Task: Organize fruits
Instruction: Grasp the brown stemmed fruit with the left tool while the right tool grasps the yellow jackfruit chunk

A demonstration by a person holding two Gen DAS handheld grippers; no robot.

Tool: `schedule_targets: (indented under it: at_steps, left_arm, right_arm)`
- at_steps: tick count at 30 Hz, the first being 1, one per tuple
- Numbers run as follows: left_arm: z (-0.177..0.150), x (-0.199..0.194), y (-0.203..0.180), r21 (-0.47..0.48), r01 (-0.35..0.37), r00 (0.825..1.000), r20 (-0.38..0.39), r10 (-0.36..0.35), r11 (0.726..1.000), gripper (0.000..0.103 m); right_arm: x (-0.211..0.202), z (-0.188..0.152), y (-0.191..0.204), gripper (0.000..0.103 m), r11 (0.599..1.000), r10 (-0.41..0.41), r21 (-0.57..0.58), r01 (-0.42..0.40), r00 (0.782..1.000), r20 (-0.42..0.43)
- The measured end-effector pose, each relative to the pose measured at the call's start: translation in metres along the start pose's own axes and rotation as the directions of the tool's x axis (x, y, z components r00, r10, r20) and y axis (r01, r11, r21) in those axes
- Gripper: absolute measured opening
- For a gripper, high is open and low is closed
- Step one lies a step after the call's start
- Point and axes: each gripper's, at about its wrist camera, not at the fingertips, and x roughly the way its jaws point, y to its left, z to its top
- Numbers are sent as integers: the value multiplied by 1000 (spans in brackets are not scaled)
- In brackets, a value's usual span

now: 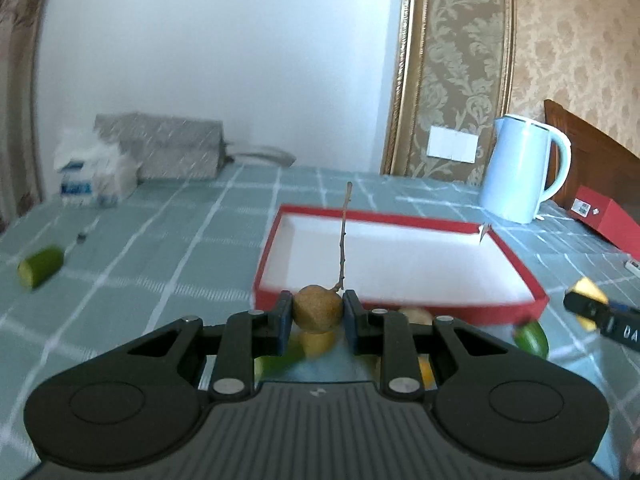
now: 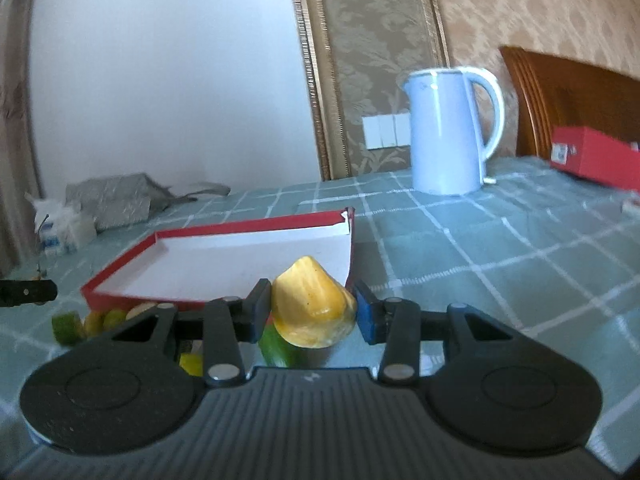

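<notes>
A home bedroom: damask wallpaper [image 2: 540, 8], wooden headboard [image 2: 568, 100], kettle [image 2: 444, 132]

White letters "DA", cut off at the frame edge, on the right gripper [image 1: 576, 306] body, seen from the left wrist. Blue print on tissue pack [image 1: 92, 184]: blurred, unreadable. White label on red box [image 2: 596, 158]: too small to read.

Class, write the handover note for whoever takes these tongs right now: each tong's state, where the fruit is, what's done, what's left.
Left tongs: shut on a small brown fruit with a long stem.
Right tongs: shut on a yellow fruit piece.
Red box: white inside, no fruit visible in it.
Loose: green and yellow pieces before the box's near wall; a green piece far left on the cloth.
Done: two fruits picked.
Left: likely box both, then gather the rest.
</notes>
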Motion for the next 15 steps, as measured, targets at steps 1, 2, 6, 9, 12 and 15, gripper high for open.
schedule_targets:
  at_steps: [1, 2, 6, 9, 12, 15]
  left_arm:
    - [7, 8, -4, 12, 0, 1000, -1, 0, 1000, 26]
    - [12, 16, -7, 18, 0, 1000, -6, 0, 1000, 26]
    - [32, 61, -19, 22, 13, 998, -60, -11, 1000, 25]
    - [38, 93, -27, 36, 4, 994, -107, 0, 999, 25]
    - [39, 121, -33, 63, -10, 987, -158, 20, 998, 26]
    - [36, 141, -36, 71, -36, 980, -192, 49, 997, 27]
  right_arm:
    - [3, 0, -3, 41, 1000, 0, 16, 0, 1000, 0]
    - [5, 0, -5, 41, 1000, 2, 28, -2, 1000, 0]
    - [15, -4, -12, 41, 997, 11, 75, -10, 1000, -2]
    - [16, -6, -15, 41, 995, 19, 101, -19, 1000, -6]
    - [15, -7, -14, 41, 996, 16, 91, -17, 1000, 4]
    - [15, -7, -12, 41, 996, 24, 84, -25, 1000, 11]
